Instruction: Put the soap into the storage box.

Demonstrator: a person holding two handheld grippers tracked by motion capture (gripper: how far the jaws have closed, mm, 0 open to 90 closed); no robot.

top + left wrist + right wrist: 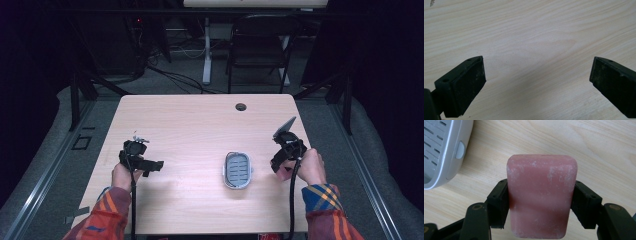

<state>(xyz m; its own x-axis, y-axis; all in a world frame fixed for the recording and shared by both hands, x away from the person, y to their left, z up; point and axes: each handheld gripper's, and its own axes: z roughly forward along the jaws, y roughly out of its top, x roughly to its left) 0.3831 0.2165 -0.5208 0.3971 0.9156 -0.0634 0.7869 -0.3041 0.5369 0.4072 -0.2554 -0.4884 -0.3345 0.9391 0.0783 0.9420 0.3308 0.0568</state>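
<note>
I have 2 grippers, 1 in each hand, and my 2 patterned sleeves come in at the near edge of the counter [200,120]. My right gripper [541,195] has its jaws closed on 1 pink soap bar [541,195]: the 2 black pads press its 2 long sides, and the bar stands out past them, its dusty rounded end pointing away from me over the wood. In the high view that gripper [284,150] sits near the counter's right edge, my hand [310,167] behind it, 1 cable trailing back toward me.

My left gripper [536,82] has its jaws spread wide, with bare wood grain between the 2 pads and nothing held. In the high view it [142,162] hovers over the left part of the counter.

Between my hands, nearer the right one, lies 1 grey soap dish [237,170] with a slotted floor. In the right gripper view its pale rim [451,150] lies just beside the soap, apart from it.

Farther off, 1 round hole [241,107] marks the counter's far edge. Beyond stands 1 dark chair [260,45] on the floor.
</note>
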